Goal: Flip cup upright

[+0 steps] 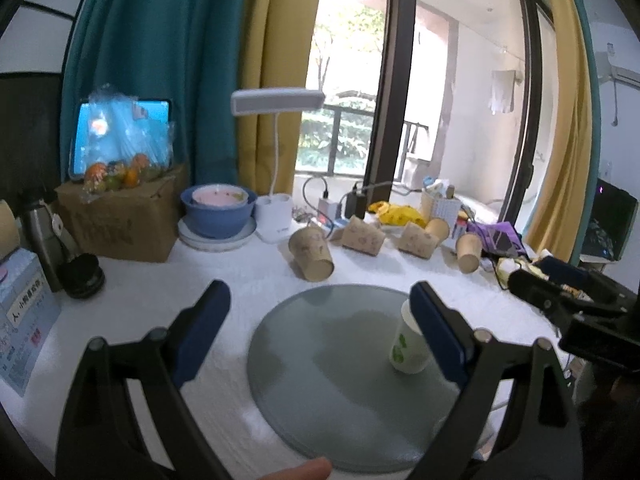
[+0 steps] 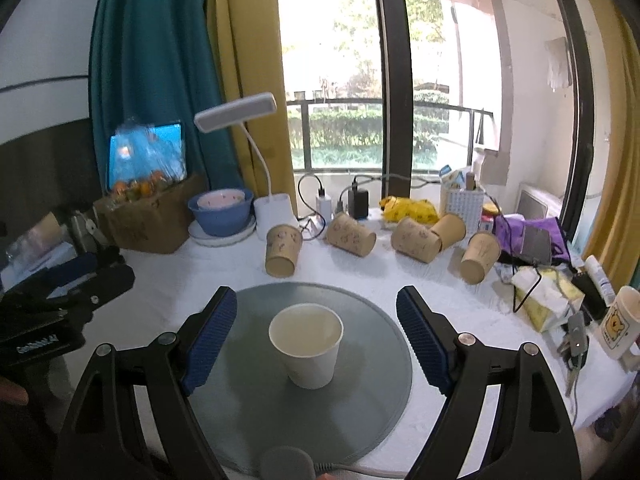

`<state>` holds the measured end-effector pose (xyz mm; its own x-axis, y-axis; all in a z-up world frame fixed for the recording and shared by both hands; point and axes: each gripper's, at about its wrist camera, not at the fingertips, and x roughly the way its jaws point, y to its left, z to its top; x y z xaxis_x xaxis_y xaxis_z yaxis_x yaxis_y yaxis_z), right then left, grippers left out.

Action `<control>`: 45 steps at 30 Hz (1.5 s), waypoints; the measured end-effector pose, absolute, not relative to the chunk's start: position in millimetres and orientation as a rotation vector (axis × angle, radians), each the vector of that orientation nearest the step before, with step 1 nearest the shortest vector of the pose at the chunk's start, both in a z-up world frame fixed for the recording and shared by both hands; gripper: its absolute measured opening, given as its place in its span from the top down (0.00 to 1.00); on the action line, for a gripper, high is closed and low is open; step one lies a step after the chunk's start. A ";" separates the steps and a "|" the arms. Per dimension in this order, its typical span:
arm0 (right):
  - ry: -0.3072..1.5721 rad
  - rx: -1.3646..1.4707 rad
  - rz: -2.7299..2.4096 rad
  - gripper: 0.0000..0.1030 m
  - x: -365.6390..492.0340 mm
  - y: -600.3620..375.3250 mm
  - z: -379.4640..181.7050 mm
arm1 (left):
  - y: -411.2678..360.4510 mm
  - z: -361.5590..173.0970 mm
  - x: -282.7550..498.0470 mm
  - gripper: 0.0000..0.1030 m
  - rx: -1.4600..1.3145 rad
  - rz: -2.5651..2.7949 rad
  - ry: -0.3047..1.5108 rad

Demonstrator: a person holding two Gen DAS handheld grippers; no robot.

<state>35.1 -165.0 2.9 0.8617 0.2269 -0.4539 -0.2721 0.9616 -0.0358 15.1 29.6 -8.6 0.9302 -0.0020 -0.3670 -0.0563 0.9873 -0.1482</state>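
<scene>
White cup [image 2: 306,344] upright on grey mat [image 2: 360,400], between wide-open empty right gripper [image 2: 316,320] fingers, untouched

black two-finger grippers [image 2: 316,316], ribbed blue pads [image 2: 210,340], silver pivot screws [image 2: 466,338], bare fingertip [image 1: 304,470]

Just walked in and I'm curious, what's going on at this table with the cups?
A person holds a two-finger gripper in each hand over a round grey mat. A white paper cup stands upright on the mat, mouth up. The right gripper is open with the cup between its fingers, not touching it. The left gripper is open too, off to the side. Several brown paper cups lie tipped over behind the mat.
</scene>
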 end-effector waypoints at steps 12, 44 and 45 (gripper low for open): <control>0.423 -0.099 0.254 0.18 22.8 -167.2 16.5 | 24.4 15.0 -1.4 0.10 -0.120 0.047 0.290; 0.419 -0.085 0.242 0.18 22.2 -172.8 18.5 | 19.6 14.3 -0.7 0.10 -0.100 0.014 0.282; 0.418 -0.085 0.242 0.18 22.1 -172.5 18.6 | 19.5 14.3 -0.7 0.10 -0.099 0.013 0.281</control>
<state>22.1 -172.5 18.6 0.8857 0.2151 -0.4115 -0.2497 0.9678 -0.0316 -0.7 19.5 14.3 0.9607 -0.0007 -0.2777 -0.0271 0.9950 -0.0962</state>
